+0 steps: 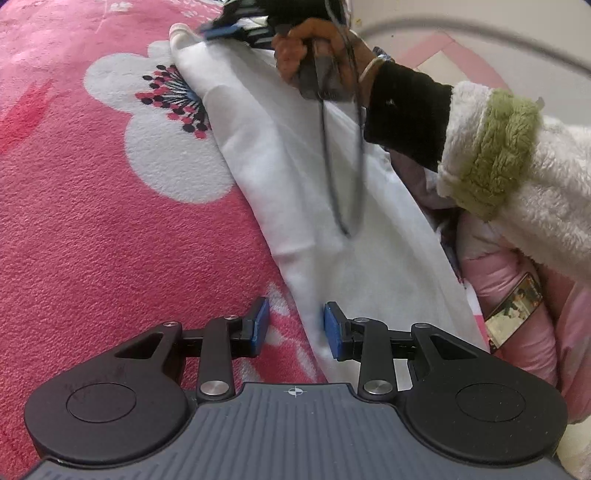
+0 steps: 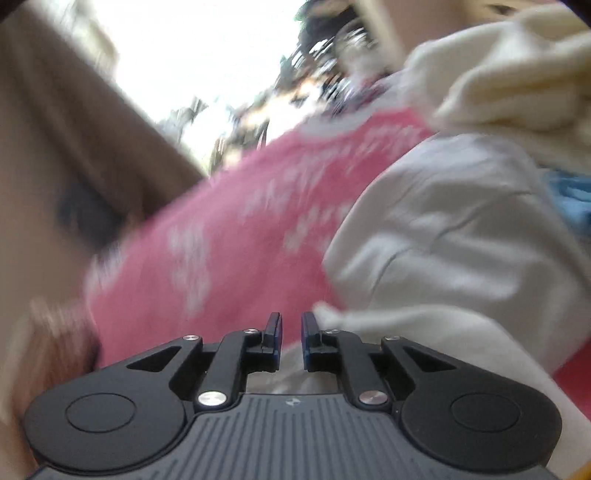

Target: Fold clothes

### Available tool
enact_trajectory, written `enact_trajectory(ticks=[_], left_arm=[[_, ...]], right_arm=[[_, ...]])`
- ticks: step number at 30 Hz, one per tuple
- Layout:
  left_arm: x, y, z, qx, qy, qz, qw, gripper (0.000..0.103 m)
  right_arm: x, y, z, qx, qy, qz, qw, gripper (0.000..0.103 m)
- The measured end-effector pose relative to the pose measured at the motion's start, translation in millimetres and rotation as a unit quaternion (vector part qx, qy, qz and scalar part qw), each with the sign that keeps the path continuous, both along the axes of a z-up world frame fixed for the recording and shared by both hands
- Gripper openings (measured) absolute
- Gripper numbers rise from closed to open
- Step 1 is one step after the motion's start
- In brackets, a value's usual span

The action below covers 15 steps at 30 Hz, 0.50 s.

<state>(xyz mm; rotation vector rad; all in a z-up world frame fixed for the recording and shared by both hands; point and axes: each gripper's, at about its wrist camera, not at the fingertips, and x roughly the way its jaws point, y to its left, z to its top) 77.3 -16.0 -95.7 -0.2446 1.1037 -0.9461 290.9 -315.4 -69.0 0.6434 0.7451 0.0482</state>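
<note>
A white garment (image 1: 295, 155) lies in a long diagonal strip on a pink flowered blanket (image 1: 110, 221). My left gripper (image 1: 295, 325) is open at its near end, and the garment's left edge runs between the blue pads (image 1: 260, 321). At the far end a hand (image 1: 314, 51) holds my right gripper (image 1: 221, 31) over the garment's tip, where it looks blurred. In the right wrist view my right gripper (image 2: 291, 332) shows a narrow gap between its pads with pink blanket (image 2: 221, 240) behind it. The white garment (image 2: 443, 229) lies bunched beside and under the right finger.
A forearm in a black cuff and a white fleece sleeve with green trim (image 1: 495, 155) crosses above the garment on the right. Pink padded bedding and a phone (image 1: 513, 310) lie at the right edge. A dark cable (image 1: 343, 177) hangs over the garment. The right wrist view is motion-blurred.
</note>
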Motion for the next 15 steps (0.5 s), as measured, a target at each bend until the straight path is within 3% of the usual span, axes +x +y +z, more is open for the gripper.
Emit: enact_trajectory(ticks=[4,8,10,15], left_arm=[[1.8,2.1,7.1,0.001,-0.009,0.012,0.9999,0.032],[3.7,4.5,17.4,0.002,-0.024,0.028,0.9993,0.032],[4.7,5.7,22.5,0.003,-0.032,0.036,0.9988,0.032],[5.0,8.6,44.1,-0.004,-0.064,0.053,0.9965,0.032]], right_arm=[[-53.3,-26.0,43.8,0.010,-0.043,-0.008,0.999,0.017],[-142.0,-52.1,107.8,-0.020,-0.082,-0.004,0.996,0.024],[-193.7,-63.2,138.6,-0.030,-0.084,-0.013,0.996,0.031],[-307.4,-73.7,186.9,-0.060,-0.072,-0.023,0.995,0.031]])
